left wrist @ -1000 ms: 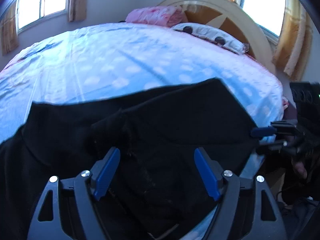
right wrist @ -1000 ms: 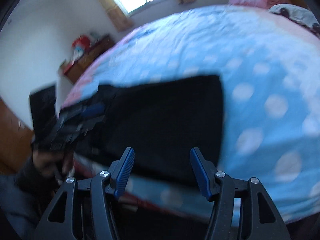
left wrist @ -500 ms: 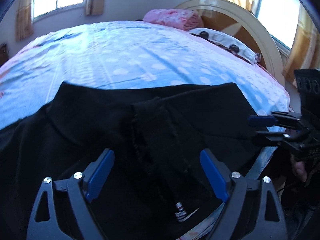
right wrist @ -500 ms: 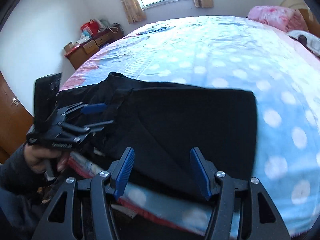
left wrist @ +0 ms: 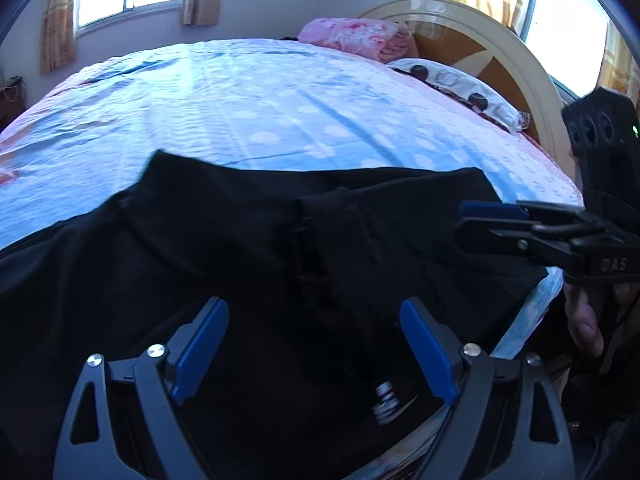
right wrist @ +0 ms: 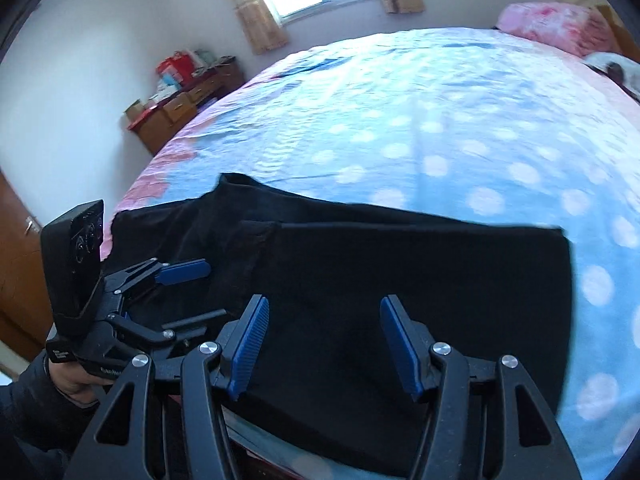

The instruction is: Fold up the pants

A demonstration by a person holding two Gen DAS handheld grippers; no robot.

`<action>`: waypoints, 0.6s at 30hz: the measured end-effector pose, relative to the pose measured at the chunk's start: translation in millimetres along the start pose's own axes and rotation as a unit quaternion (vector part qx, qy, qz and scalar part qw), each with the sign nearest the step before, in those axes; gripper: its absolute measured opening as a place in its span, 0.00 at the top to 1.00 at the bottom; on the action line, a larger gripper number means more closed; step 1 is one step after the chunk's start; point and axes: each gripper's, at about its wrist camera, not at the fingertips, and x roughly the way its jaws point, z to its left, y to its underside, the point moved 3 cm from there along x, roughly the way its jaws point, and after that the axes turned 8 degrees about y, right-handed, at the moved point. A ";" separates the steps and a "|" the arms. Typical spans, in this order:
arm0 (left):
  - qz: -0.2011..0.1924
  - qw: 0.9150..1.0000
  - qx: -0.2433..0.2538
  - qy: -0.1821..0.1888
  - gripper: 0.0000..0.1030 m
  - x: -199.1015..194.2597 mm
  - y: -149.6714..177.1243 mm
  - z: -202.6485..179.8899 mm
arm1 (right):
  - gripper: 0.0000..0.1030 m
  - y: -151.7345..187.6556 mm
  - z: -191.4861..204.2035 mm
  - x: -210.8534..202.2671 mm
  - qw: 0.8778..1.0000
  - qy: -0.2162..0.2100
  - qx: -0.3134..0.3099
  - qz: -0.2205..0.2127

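The pants (left wrist: 304,264) lay flat on the near edge of the bed (left wrist: 256,112), their long axis running side to side along that edge, with one layer already doubled over toward the pants' right end. Both grippers hovered just above the pants from the near side, the left gripper (left wrist: 312,344) over the middle seam and the right gripper (right wrist: 324,344) over the folded right part. Each had its fingers (right wrist: 248,340) well apart, holding nothing and, as far as could be told, touching no cloth.

Black pants (left wrist: 280,264) on dotted bed (left wrist: 248,92)
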 end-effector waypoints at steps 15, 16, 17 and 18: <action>-0.017 0.999 -0.034 0.033 0.12 -19.9 22.1 3.8 | 0.40 -24.5 30.4 31.1 0.998 -0.020 -0.055 0.033; -0.015 0.998 -0.028 0.047 0.12 -15.3 21.0 -5.1 | 0.40 -29.4 25.3 24.7 0.998 -0.016 -0.057 0.024; -0.014 0.998 -0.025 0.059 0.12 -11.7 20.0 -11.2 | 0.40 -33.6 23.3 22.9 0.998 -0.012 -0.060 0.020; -0.010 0.997 -0.022 0.072 0.13 -6.1 19.3 -17.9 | 0.42 -39.1 20.8 21.7 0.998 -0.002 -0.067 0.018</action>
